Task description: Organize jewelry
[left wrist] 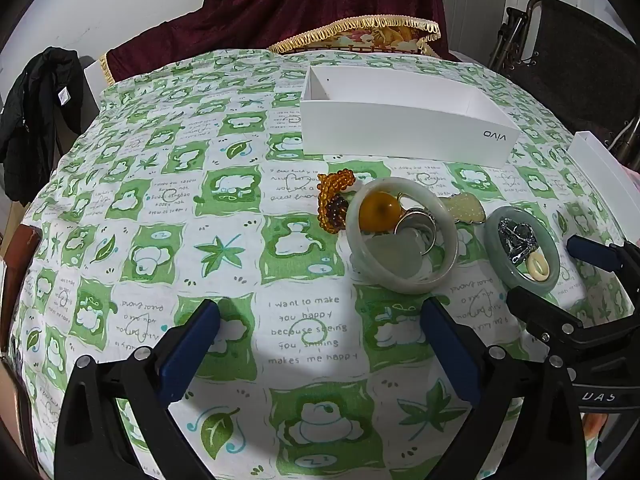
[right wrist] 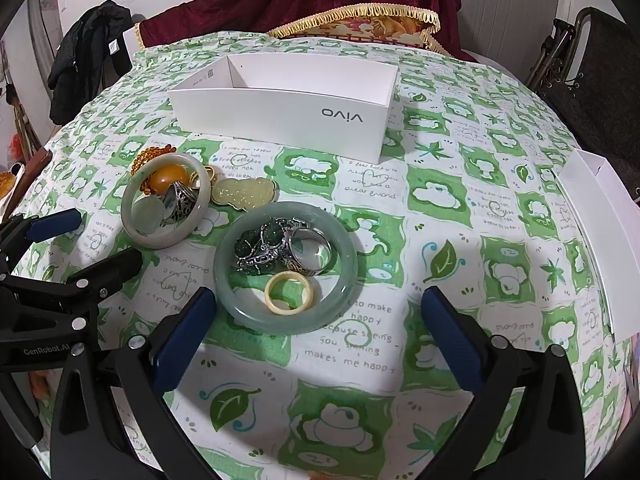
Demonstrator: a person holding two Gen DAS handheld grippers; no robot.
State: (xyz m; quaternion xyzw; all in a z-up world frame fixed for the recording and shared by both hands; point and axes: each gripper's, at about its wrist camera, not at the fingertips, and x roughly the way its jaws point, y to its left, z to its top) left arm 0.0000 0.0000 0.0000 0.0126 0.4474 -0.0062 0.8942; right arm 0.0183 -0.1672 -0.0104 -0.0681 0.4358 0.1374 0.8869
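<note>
A pale jade bangle [left wrist: 444,216] [right wrist: 132,224] lies on the cloth around an amber bead [left wrist: 379,210], a silver ring [right wrist: 182,200] and a pale stone. A greener bangle [right wrist: 348,276] [left wrist: 554,264] encloses a silver chain piece [right wrist: 256,250], a wide silver ring [right wrist: 310,250] and a cream ring [right wrist: 289,294]. An amber bead bracelet [left wrist: 334,196] and a pale carved pendant [right wrist: 244,191] lie beside them. The open white vivo box [left wrist: 404,120] [right wrist: 288,116] stands behind. My left gripper [left wrist: 320,344] is open and empty, short of the pale bangle. My right gripper [right wrist: 318,338] is open and empty, at the green bangle's near edge.
The table carries a green-and-white patterned cloth [left wrist: 240,184]. A second white box [right wrist: 600,224] lies at the right edge. A dark red drape with gold fringe [right wrist: 352,16] hangs behind the table. A black jacket [left wrist: 40,112] hangs at left, a dark chair [right wrist: 592,72] at right.
</note>
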